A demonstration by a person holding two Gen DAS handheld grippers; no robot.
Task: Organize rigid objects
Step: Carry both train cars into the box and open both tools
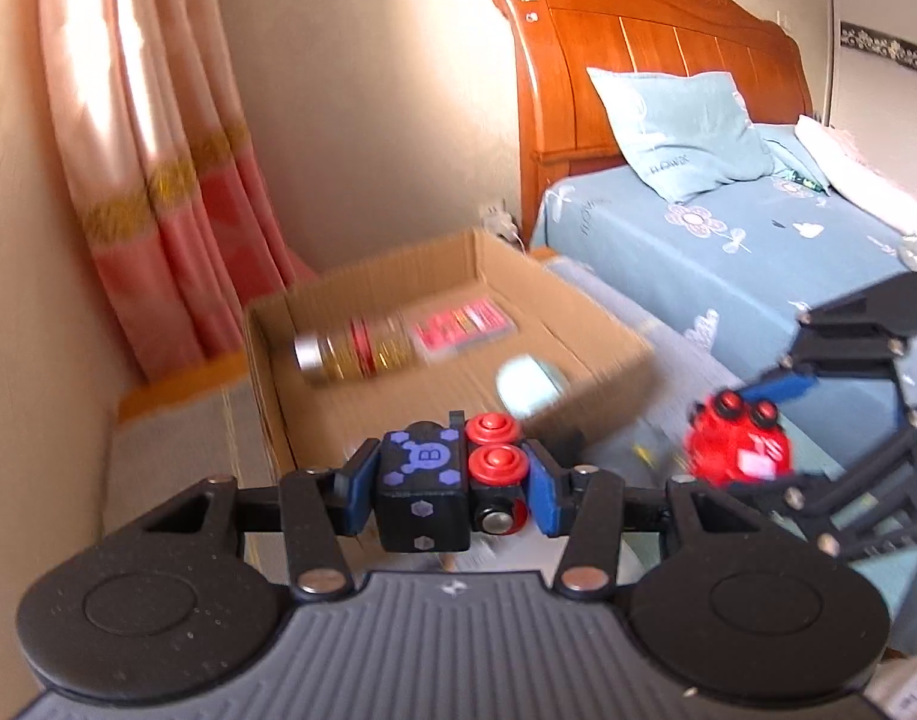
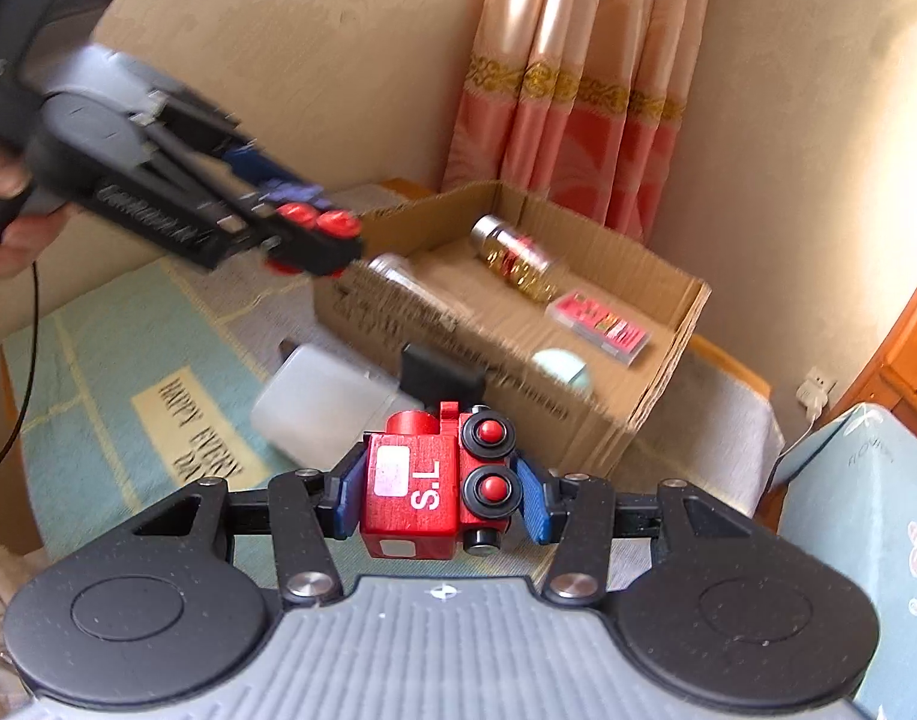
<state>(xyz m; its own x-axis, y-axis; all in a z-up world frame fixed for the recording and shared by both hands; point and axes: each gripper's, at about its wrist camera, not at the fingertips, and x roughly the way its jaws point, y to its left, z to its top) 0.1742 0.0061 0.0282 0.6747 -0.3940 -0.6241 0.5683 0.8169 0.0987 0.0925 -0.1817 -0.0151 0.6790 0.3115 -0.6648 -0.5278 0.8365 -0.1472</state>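
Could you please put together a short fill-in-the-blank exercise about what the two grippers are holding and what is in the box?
1. The left gripper is shut on a toy train car whose body is ____.
2. The right gripper is shut on a red train car marked with the letters ____.
3. The bottle with gold contents lies inside the ____ box.
4. Both train cars have red ____ on their black wheels.

Missing words: black; S.L; cardboard; hubs

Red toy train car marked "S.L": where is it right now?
In the right wrist view, the red toy train car sits clamped in the right gripper, raised above the table, near the open cardboard box.
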